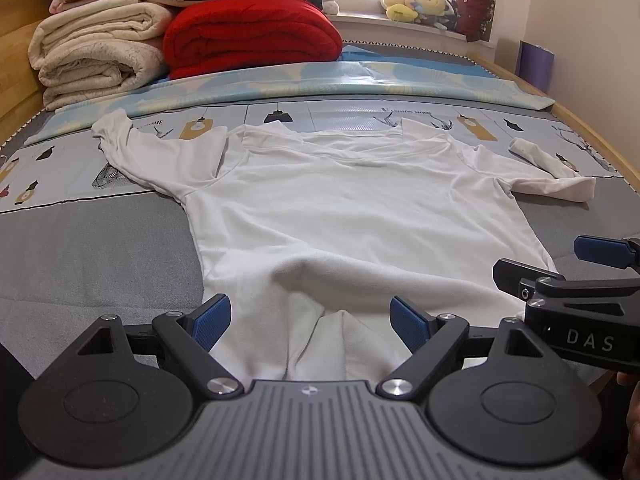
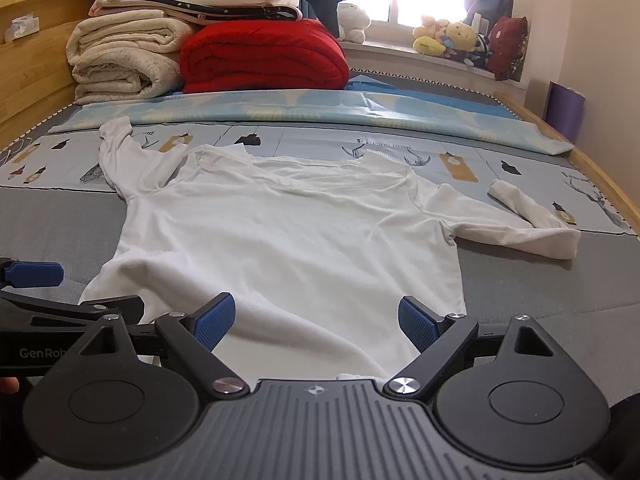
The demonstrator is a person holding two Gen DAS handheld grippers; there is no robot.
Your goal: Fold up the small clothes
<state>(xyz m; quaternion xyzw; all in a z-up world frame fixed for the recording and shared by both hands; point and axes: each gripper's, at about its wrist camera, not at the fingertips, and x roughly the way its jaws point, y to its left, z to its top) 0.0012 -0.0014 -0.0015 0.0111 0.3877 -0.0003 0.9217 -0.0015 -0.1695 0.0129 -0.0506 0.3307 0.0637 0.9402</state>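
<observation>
White long-sleeved top (image 1: 352,208): lying spread flat, hem toward the near edge of the bed (image 1: 100,248) and collar toward the far edge, one sleeve (image 1: 160,152) reaching toward the far left corner, the other sleeve (image 1: 544,172) doubling back on itself toward the right edge. The hem is bunching into a ridge and a small tuck at the near middle. Left gripper (image 1: 310,322): hovering over that hem, jaws spread wide, pinching nothing. Right gripper (image 2: 316,322): hovering over the hem nearer the right side, jaws likewise spread and empty. Step in hand, as judged: taking hold for a first fold. Doing it well probably means flattening the hem ridge first, then pinching single clean edges at matching points on both sides so the fold is landing straight, with the crooked right sleeve laid out beforehand. Readable writing: "DAS" on the right gripper body as seen by the left camera; "GenRob", cut off, on the left gripper body as seen by the right camera. Beyond: folded red blanket (image 1: 252,36), cream blankets (image 1: 96,52), soft toys (image 1: 416,4) on the windowsill.
</observation>
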